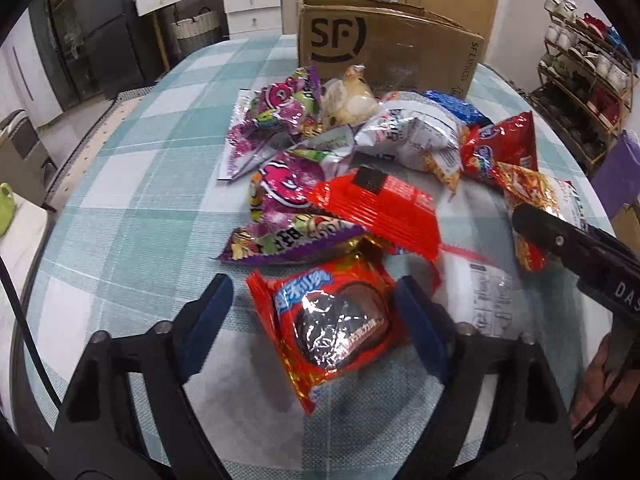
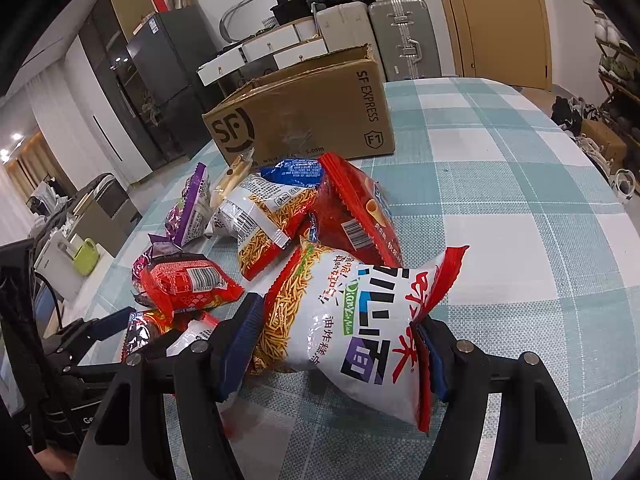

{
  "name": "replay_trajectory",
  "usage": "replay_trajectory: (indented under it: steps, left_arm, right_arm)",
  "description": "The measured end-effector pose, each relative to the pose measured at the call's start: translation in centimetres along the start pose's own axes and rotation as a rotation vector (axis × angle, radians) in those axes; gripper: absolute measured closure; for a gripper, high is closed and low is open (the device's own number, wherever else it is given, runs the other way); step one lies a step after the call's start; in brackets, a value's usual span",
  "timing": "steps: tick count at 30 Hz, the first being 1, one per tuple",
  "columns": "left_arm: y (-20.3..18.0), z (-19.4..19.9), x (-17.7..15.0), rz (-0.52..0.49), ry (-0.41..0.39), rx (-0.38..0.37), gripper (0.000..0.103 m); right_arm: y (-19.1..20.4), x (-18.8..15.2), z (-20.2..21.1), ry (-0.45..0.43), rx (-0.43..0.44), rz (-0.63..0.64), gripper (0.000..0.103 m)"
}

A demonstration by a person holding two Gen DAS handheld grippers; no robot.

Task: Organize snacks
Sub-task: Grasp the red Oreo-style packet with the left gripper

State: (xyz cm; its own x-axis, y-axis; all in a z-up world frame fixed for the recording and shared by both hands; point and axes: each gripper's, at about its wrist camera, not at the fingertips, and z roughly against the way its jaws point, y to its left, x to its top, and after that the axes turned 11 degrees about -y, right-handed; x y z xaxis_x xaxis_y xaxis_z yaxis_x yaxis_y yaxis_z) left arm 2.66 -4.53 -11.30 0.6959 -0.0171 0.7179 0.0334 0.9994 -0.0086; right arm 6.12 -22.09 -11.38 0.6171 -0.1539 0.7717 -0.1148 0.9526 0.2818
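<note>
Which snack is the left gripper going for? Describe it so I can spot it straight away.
Start from the brown cardboard SF box at the far end of the checked tablecloth and follow the snack pile toward the camera. The nearest packet, lying between the left gripper jaws, is the red foil-wrapped chocolate pie. Only it shows a round dark cake.

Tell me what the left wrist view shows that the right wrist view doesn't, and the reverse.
Only the left wrist view: the chocolate pie packet lying between the left gripper pads, and the shoe rack.
Only the right wrist view: the noodle snack bag pinched in the right gripper, the suitcases and door.
Both: the cardboard box, snack pile and checked tablecloth.
</note>
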Motion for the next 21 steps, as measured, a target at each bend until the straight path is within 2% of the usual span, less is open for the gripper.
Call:
replay_trajectory:
  steps: [4, 6, 8, 9, 10, 15, 21]
  left_arm:
    - [-0.1, 0.0, -0.1, -0.006, 0.004, -0.045, 0.041]
    - [-0.1, -0.1, -0.1, -0.017, 0.0, -0.051, 0.043]
    - [0.1, 0.1, -0.2, -0.025, -0.008, -0.077, 0.056]
    - [0.3, 0.2, -0.2, -0.022, -0.01, -0.095, 0.057]
    - [0.7, 0.2, -0.1, -0.005, -0.012, -0.118, 0.062]
    - [1.6, 0.5, -0.3, 0.003, -0.009, -0.187, 0.066]
    - [2.3, 1.3, -0.8, 0.012, -0.011, -0.221, 0.066]
  right_arm:
    - [-0.1, 0.0, 0.0, 0.0, -0.002, -0.004, 0.032]
    - [-0.2, 0.0, 0.1, -0.001, -0.005, -0.008, 0.032]
    - [-0.3, 0.0, 0.1, -0.002, -0.007, -0.014, 0.032]
    - [-0.3, 0.0, 0.1, -0.002, -0.009, -0.015, 0.032]
    - [-0.4, 0.0, 0.1, -0.002, -0.01, -0.015, 0.032]
    - [-0.2, -0.1, 0.1, -0.004, -0.023, -0.004, 0.032]
    - [0.0, -0.1, 0.2, -0.012, -0.028, 0.004, 0.032]
